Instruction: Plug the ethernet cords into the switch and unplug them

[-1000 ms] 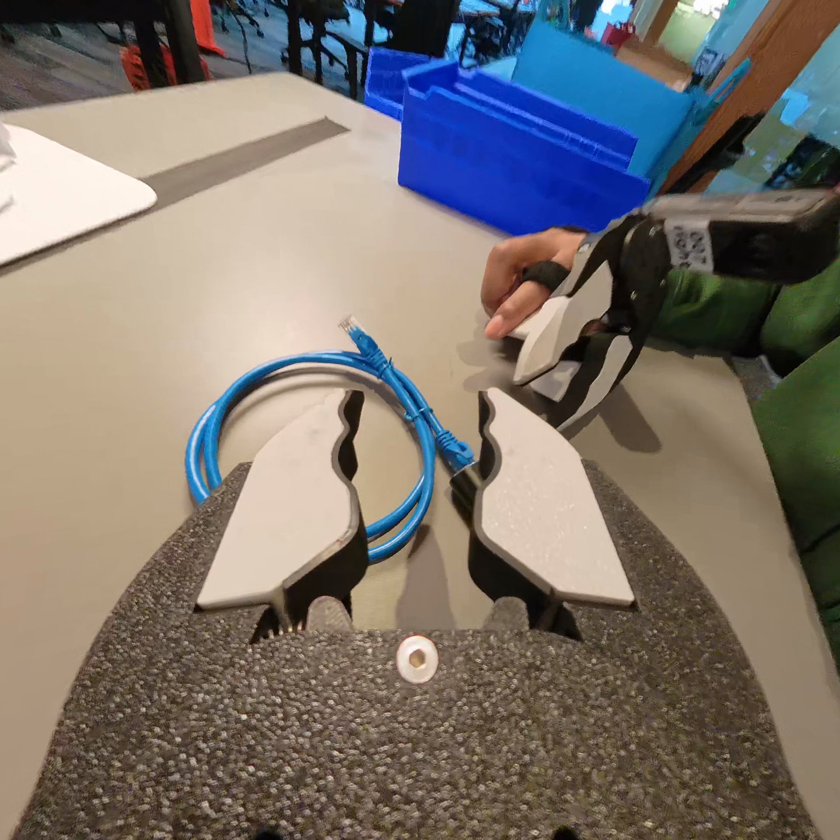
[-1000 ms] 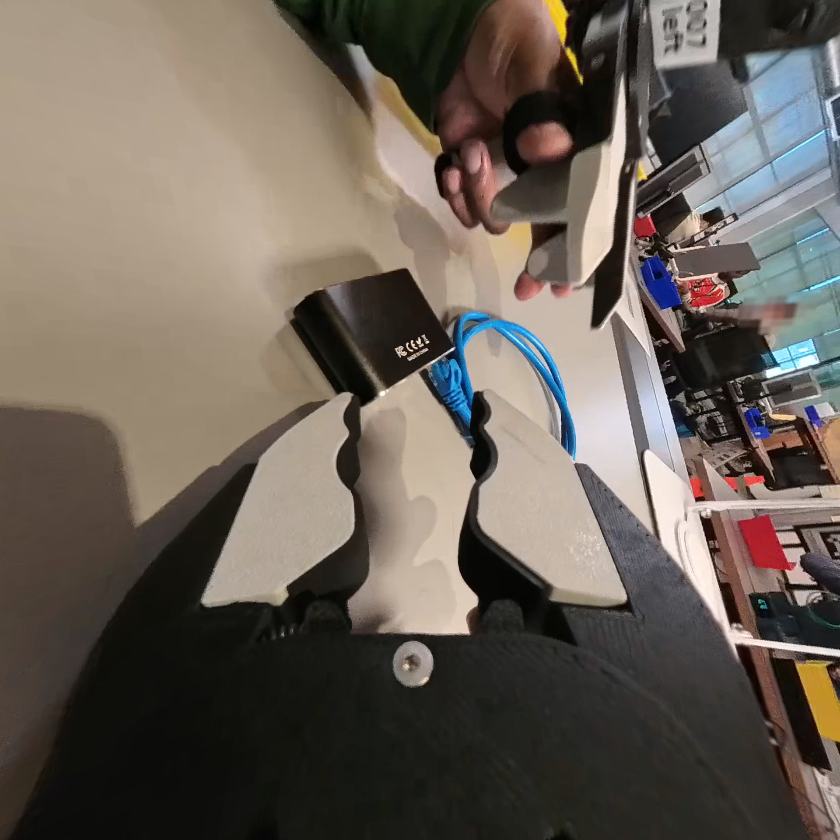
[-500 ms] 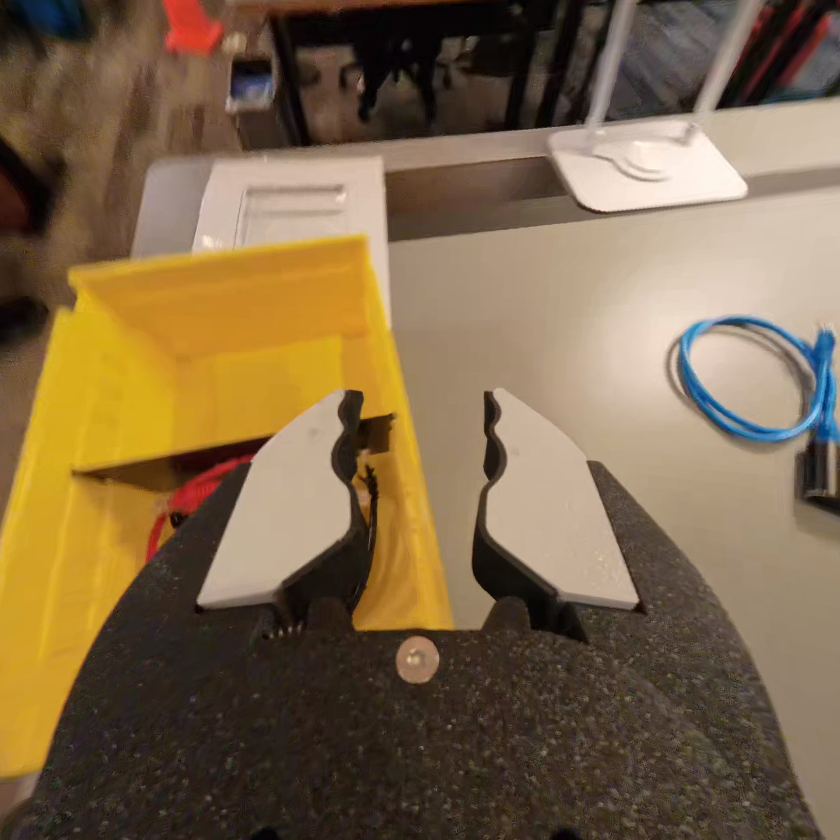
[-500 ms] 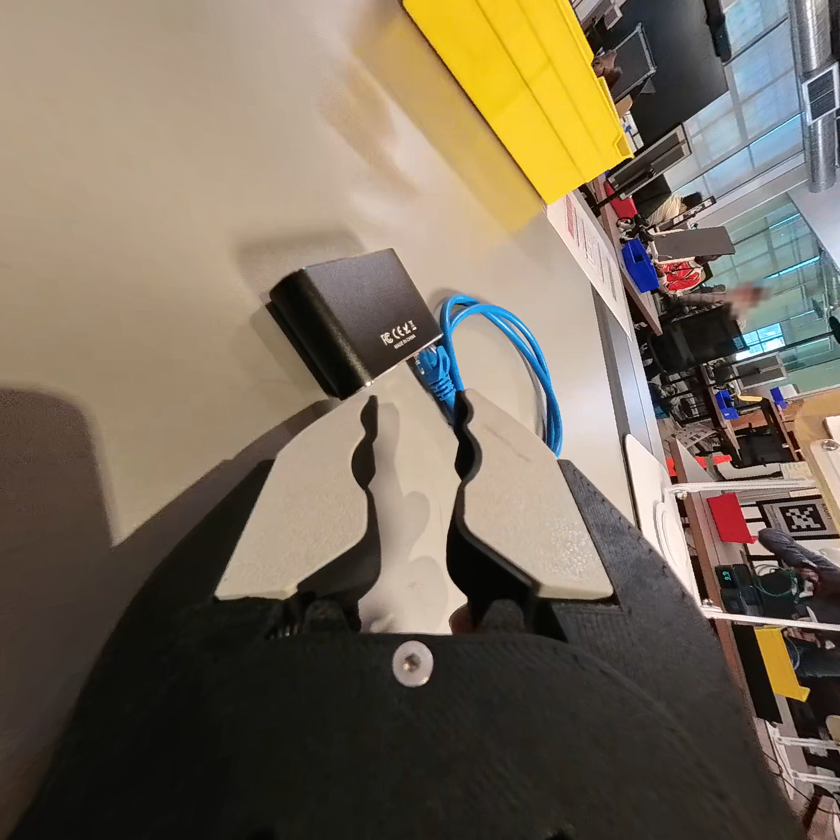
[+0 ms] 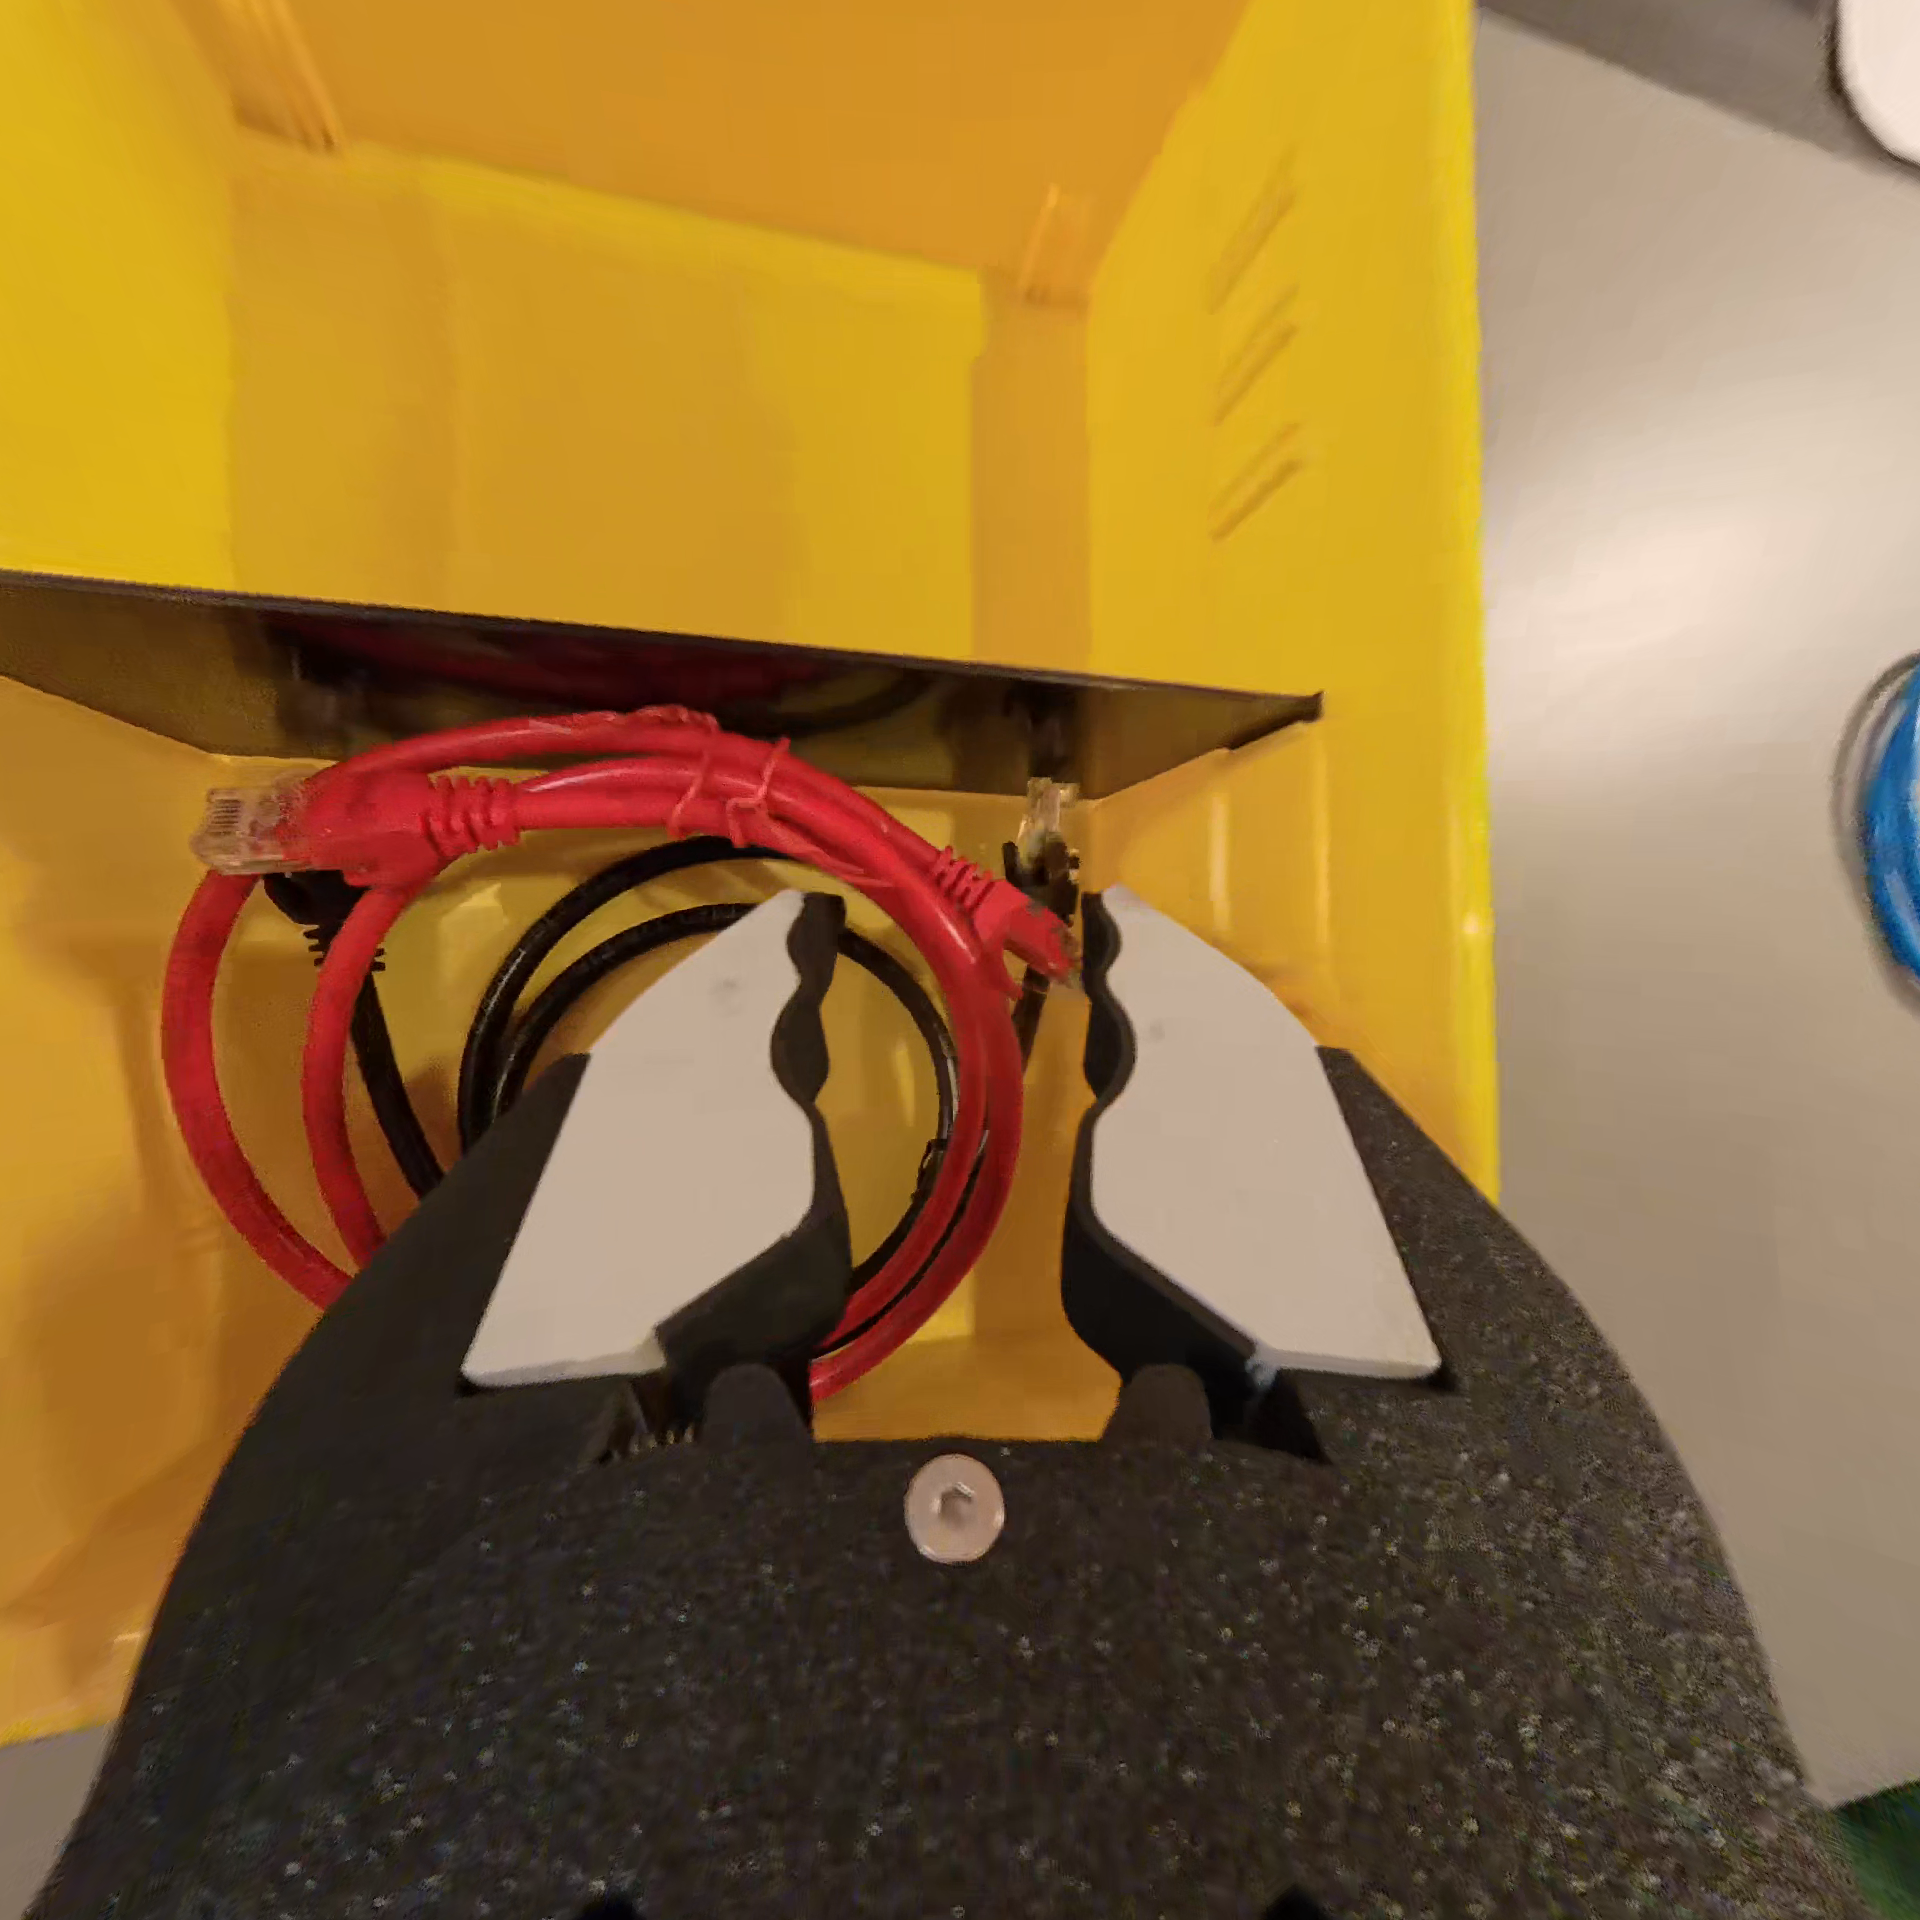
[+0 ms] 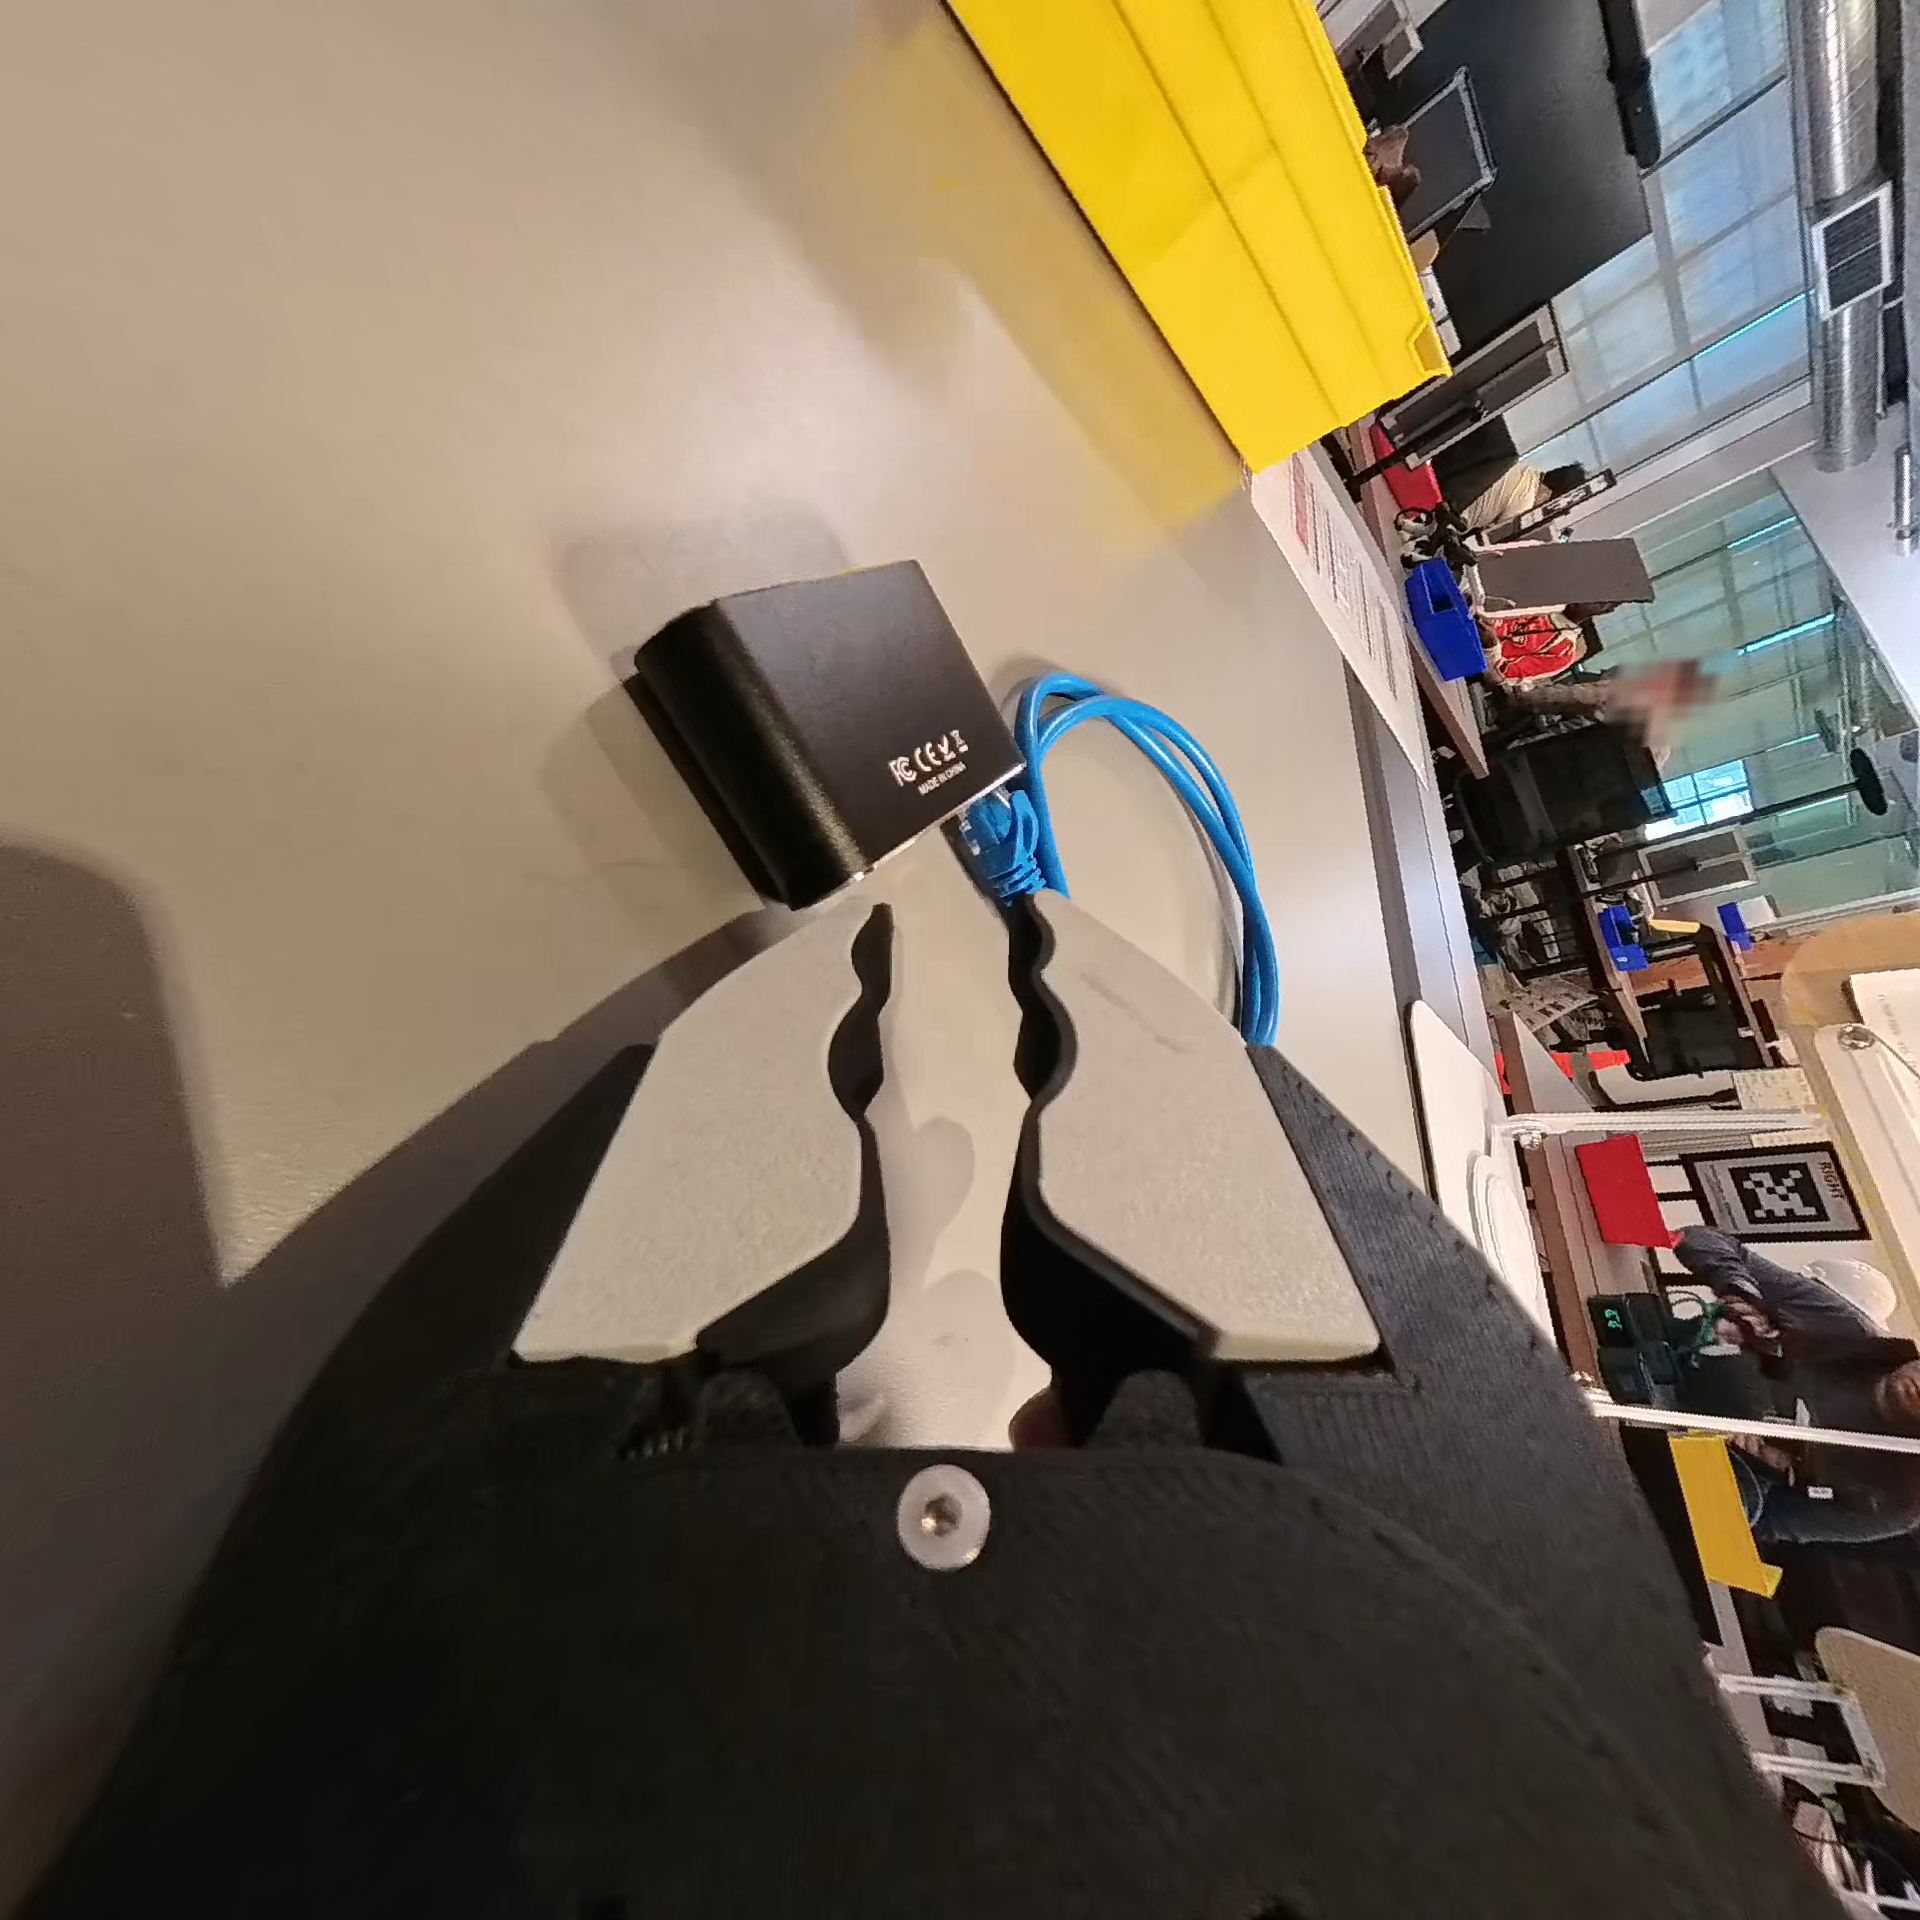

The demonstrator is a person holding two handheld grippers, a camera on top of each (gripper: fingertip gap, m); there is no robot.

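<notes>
My left gripper (image 5: 951,914) is open inside a yellow bin (image 5: 623,364), over a coiled red ethernet cord (image 5: 644,790) and a coiled black cord (image 5: 499,997) beneath it. The red cord's right plug lies by my right fingertip (image 5: 1117,914). In the right wrist view the black switch (image 6: 831,727) sits on the table with one plug of the coiled blue cord (image 6: 1205,790) in its port. My right gripper (image 6: 956,920) is partly open and empty, just short of the switch and blue plug. The blue cord also shows at the right edge of the left wrist view (image 5: 1886,831).
A black divider (image 5: 665,665) crosses the yellow bin above the cords. The yellow bin (image 6: 1247,208) stands beyond the switch on the beige table (image 6: 364,364). A white lamp base (image 6: 1455,1101) lies past the blue coil. Desks and a person fill the background. Spacing between my two grippers at the tips: around 45 cm.
My left gripper has swung from the blue cord over to the yellow bin and dropped into it above the red cord. My right gripper has narrowed and stays near the switch.
</notes>
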